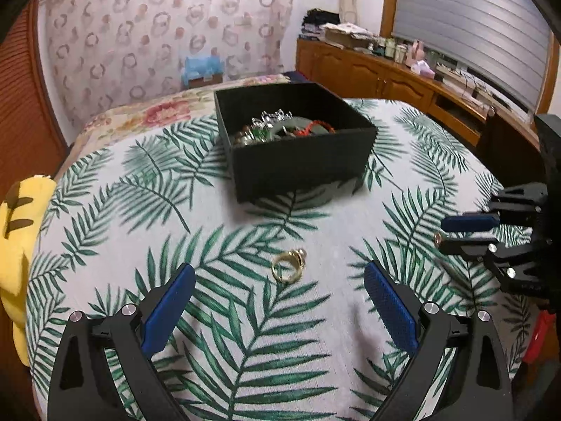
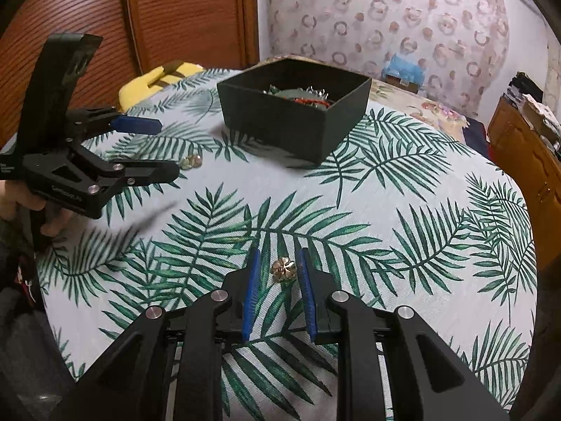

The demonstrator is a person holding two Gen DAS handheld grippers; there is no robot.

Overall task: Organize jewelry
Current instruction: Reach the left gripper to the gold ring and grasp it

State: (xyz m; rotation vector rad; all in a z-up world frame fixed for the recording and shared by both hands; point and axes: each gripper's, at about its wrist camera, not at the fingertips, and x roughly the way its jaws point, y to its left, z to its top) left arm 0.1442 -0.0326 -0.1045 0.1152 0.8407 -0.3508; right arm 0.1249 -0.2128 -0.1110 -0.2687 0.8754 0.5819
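Observation:
A gold ring (image 1: 289, 266) lies on the palm-leaf cloth (image 1: 245, 333), in the gap just past the tips of my left gripper (image 1: 278, 268), which is open wide and touches nothing. The right wrist view shows that gripper (image 2: 167, 149) from the side, with the ring (image 2: 191, 161) beyond its tips. A small gold flower-shaped piece (image 2: 283, 268) sits on the cloth between the blue pads (image 2: 252, 291) of my right gripper (image 2: 278, 252). A narrow gap shows on each side, so the jaws are open. A black box (image 1: 298, 161) behind holds several pieces of jewelry.
A yellow plush toy (image 1: 17, 245) lies at the cloth's left edge. A wooden cabinet (image 1: 385, 77) with clutter runs along the right, under a window. A person's hand (image 2: 21, 203) holds the left gripper's handle. A wooden door (image 2: 175, 17) stands behind.

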